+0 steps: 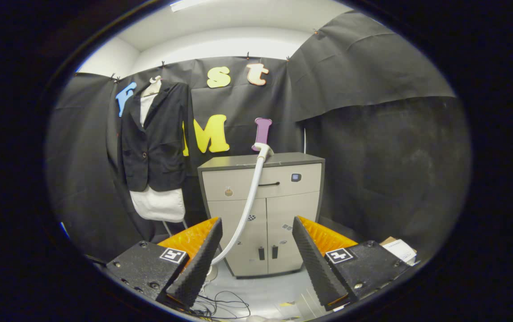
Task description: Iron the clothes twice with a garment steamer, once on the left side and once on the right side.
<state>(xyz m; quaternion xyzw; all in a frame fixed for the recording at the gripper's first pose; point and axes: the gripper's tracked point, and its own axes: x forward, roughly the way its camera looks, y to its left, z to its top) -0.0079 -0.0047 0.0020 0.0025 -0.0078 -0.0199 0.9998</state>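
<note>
Nothing looked done yet; both passes, left and right, seemed still to come. Cabinet (pixel 260 210) stood at the back wall, well beyond the fingers. Jacket (pixel 153 143) hung on a hanger beside it, over a white garment (pixel 158 203). Steamer head (pixel 263 150) rested on the cabinet top, hose (pixel 248 205) trailing down to the floor. Gripper (pixel 256 255) was wide open, holding nothing, far from the steamer.
</note>
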